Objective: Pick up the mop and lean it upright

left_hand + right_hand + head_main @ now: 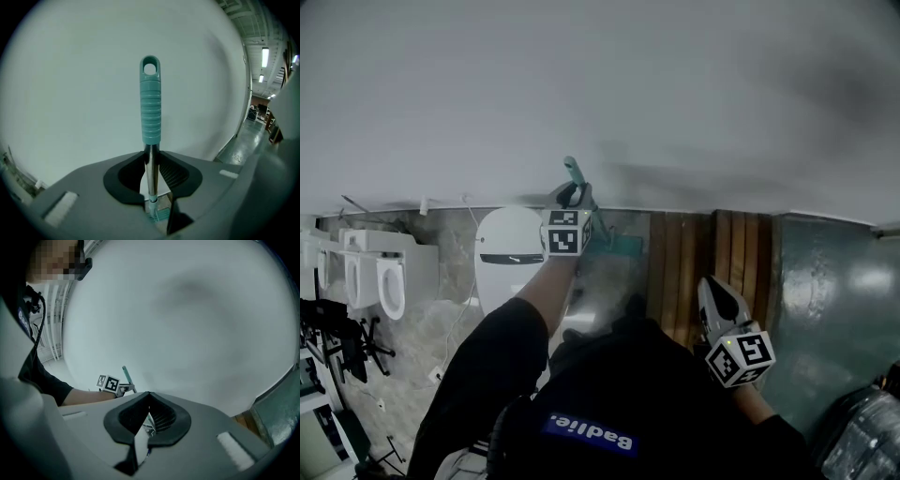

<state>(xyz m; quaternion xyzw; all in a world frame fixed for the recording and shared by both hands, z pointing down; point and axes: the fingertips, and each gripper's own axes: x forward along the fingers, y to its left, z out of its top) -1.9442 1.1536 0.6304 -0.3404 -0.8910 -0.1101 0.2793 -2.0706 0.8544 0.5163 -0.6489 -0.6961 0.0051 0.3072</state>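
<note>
Both arms point forward and slightly down toward the plain white wall (694,94). Left gripper (573,196), arm extended, is clamped on the mop (150,101) at its smooth chrome shaft, just below the ribbed teal grip with hanging eye; it stands upright near the wall. Right gripper (713,292) sits lower, jaws together, empty.

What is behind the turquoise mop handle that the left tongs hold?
Only a plain white wall shows behind the mop handle. The left tongs, shut on it, hide what lies lower down.
</note>
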